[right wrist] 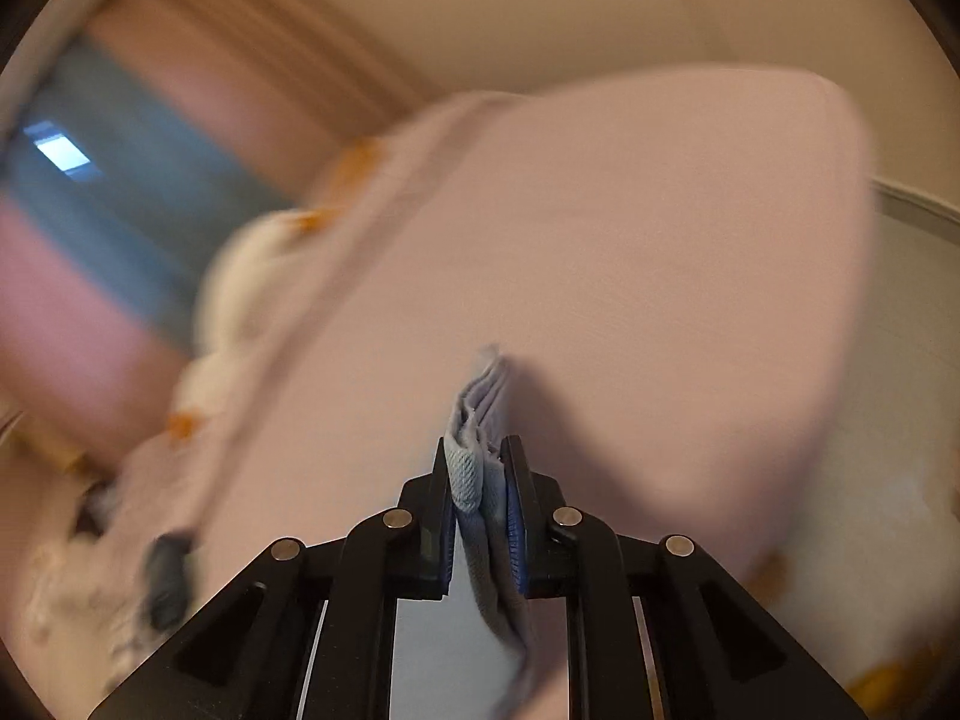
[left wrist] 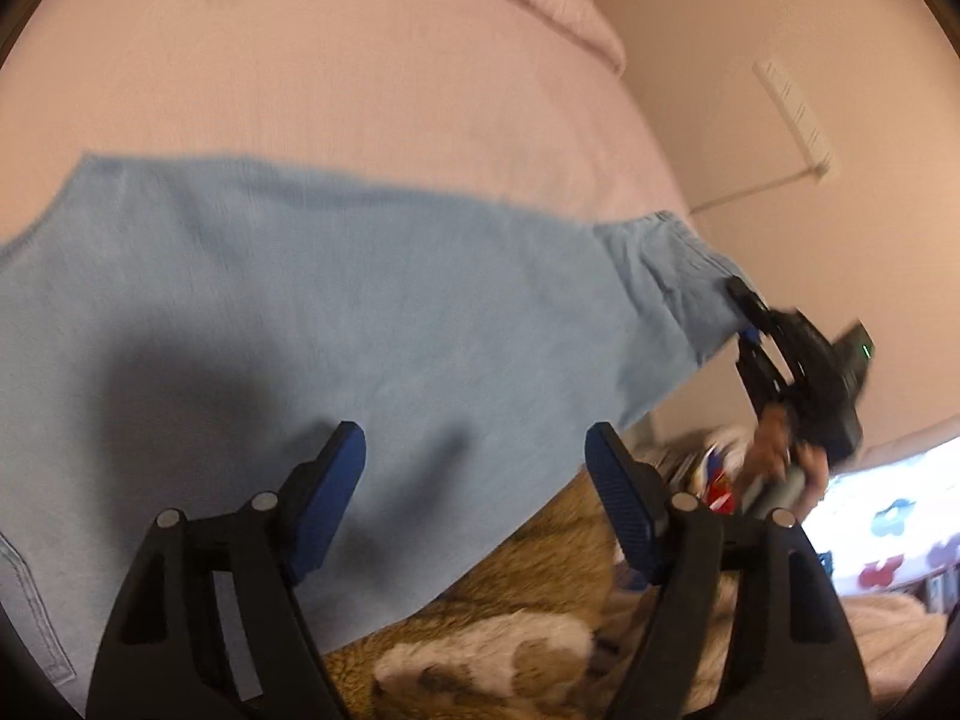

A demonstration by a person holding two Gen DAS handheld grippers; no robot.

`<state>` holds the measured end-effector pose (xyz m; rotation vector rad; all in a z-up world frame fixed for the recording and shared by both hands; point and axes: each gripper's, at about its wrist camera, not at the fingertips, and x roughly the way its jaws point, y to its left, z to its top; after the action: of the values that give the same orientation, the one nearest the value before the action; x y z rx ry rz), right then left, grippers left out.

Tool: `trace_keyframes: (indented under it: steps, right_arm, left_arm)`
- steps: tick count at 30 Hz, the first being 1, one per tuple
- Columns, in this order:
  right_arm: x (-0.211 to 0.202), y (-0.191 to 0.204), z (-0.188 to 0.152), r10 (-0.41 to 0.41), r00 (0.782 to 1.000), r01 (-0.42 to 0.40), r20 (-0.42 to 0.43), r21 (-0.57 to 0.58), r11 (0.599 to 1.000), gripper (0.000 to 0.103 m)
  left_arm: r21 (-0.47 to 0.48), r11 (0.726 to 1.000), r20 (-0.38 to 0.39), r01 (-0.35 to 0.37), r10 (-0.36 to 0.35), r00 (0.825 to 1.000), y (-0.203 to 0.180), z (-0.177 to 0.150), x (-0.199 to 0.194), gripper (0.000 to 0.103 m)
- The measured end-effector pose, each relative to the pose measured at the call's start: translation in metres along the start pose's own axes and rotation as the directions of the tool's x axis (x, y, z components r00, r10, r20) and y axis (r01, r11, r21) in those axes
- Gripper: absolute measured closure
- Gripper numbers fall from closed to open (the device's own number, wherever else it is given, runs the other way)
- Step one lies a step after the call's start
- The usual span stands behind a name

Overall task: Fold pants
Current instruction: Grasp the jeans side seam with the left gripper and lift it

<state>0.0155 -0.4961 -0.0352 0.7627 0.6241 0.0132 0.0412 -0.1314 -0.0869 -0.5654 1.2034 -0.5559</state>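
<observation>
I see the light blue pants (left wrist: 312, 300) spread flat across the pink bed sheet (left wrist: 360, 72), their near edge hanging over a furry brown blanket (left wrist: 540, 588). My left gripper (left wrist: 474, 444) hovers just above the near edge of the fabric, jaws wide apart and holding nothing. My right gripper (right wrist: 478, 468) has its jaws clamped tight on a bunched fold of the pants (right wrist: 474, 414); from the left wrist view it (left wrist: 750, 306) grips the far right end of the garment, just past the bed's edge.
</observation>
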Motion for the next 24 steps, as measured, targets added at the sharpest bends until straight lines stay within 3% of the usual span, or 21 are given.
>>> trace_keyframes:
  steps: [4, 6, 7, 12, 13, 14, 16, 18, 19, 21, 23, 24]
  right_arm:
    - [-0.004, 0.078, -0.029, 0.158, 0.982, -0.177, -0.106, -0.200, 0.964, 0.087]
    - [0.009, 0.101, -0.058, 0.211, 0.952, -0.263, -0.224, -0.235, 0.936, 0.087]
    - [0.022, 0.109, -0.079, 0.228, 0.925, -0.305, -0.303, -0.234, 0.923, 0.087]
    - [0.081, 0.106, -0.149, 0.139, 0.836, -0.269, -0.532, -0.175, 0.947, 0.086]
    - [0.089, 0.105, -0.161, 0.118, 0.824, -0.261, -0.554, -0.185, 0.947, 0.086]
    - [0.087, 0.104, -0.166, 0.107, 0.828, -0.260, -0.551, -0.206, 0.943, 0.086]
    - [0.084, 0.106, -0.168, 0.105, 0.836, -0.267, -0.538, -0.232, 0.935, 0.086]
    - [0.081, 0.107, -0.164, 0.135, 0.829, -0.288, -0.542, -0.208, 0.935, 0.086]
    - [0.079, 0.110, -0.162, 0.165, 0.820, -0.317, -0.547, -0.195, 0.928, 0.086]
    - [0.075, 0.120, -0.164, 0.200, 0.809, -0.361, -0.553, -0.198, 0.911, 0.086]
    - [0.074, 0.137, -0.172, 0.176, 0.818, -0.363, -0.548, -0.253, 0.897, 0.086]
    - [0.074, 0.142, -0.174, 0.166, 0.817, -0.364, -0.552, -0.270, 0.891, 0.086]
  left_arm:
    - [-0.009, 0.999, 0.048, 0.051, -0.050, 0.998, -0.002, 0.012, -0.011, 0.024]
    - [-0.034, 0.999, 0.061, 0.029, -0.027, 0.998, 0.005, 0.017, -0.011, 0.021]
    - [-0.049, 0.999, 0.060, 0.025, -0.022, 0.998, 0.008, 0.019, -0.008, 0.021]
    - [-0.125, 0.991, 0.010, 0.035, -0.034, 0.999, 0.021, 0.033, 0.026, 0.022]
    - [-0.125, 0.992, 0.009, 0.029, -0.028, 1.000, 0.021, 0.035, 0.031, 0.022]
    - [-0.119, 0.993, 0.014, 0.011, -0.009, 1.000, 0.022, 0.038, 0.034, 0.023]
    - [-0.106, 0.994, 0.014, -0.014, 0.015, 1.000, 0.022, 0.042, 0.045, 0.030]
    - [-0.123, 0.992, 0.001, -0.009, 0.009, 1.000, 0.032, 0.047, 0.045, 0.050]
    - [-0.129, 0.992, 0.000, -0.003, 0.003, 1.000, 0.032, 0.047, 0.047, 0.056]
    - [-0.136, 0.991, -0.005, 0.010, -0.011, 1.000, 0.033, 0.045, 0.046, 0.083]
    - [-0.140, 0.990, 0.013, -0.007, 0.009, 1.000, 0.034, 0.045, 0.034, 0.096]
    - [-0.131, 0.991, 0.023, -0.010, 0.013, 1.000, 0.030, 0.044, 0.024, 0.096]
